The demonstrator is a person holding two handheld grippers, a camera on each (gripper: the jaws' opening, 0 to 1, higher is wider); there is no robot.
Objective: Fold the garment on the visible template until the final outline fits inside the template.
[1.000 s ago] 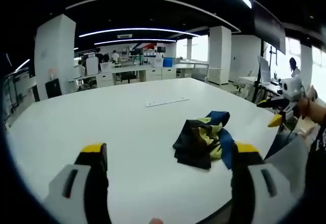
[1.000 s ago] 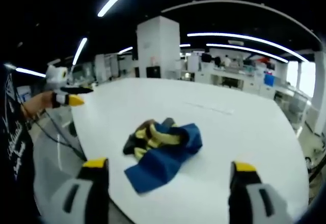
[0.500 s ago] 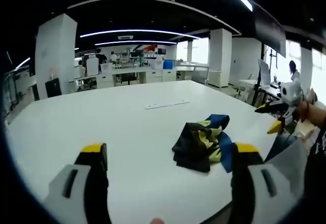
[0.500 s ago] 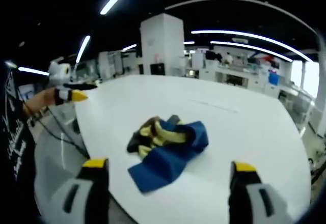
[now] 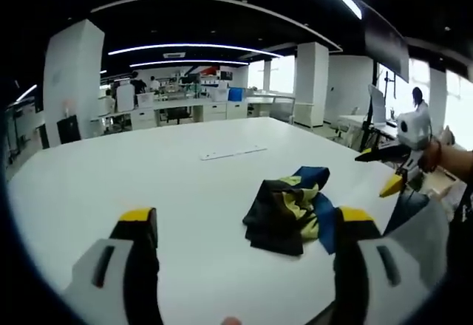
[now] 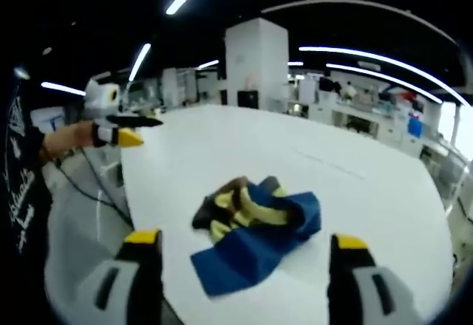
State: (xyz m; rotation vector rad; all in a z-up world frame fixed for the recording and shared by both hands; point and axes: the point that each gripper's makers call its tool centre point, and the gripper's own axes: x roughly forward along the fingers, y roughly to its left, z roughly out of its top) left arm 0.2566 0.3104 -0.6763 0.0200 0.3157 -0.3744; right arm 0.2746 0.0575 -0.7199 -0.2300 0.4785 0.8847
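We judge the folding has not begun: the crumpled blue, yellow and black cloth garment (image 5: 290,208) lies in a loose heap on the large white table (image 5: 111,192), near the table's edge on the person's side, and nothing about it looks flattened or squared. In the right gripper view the same garment (image 6: 257,225) shows a blue flap spilling toward the camera with yellow and black folds bunched behind it. We see no clear template outline under it; a thin pale flat strip (image 5: 226,151) lies farther back on the table, well apart from the garment, and we cannot tell what it is. So spreading, aligning and every fold appear still to be done. By our count there is one garment, one table and two grippers. The left gripper (image 5: 240,225) has its yellow-tipped jaws spread wide with nothing between them, hovering short of the cloth; the right gripper (image 6: 242,247) is likewise wide apart and empty, with the garment lying ahead between its jaw tips.
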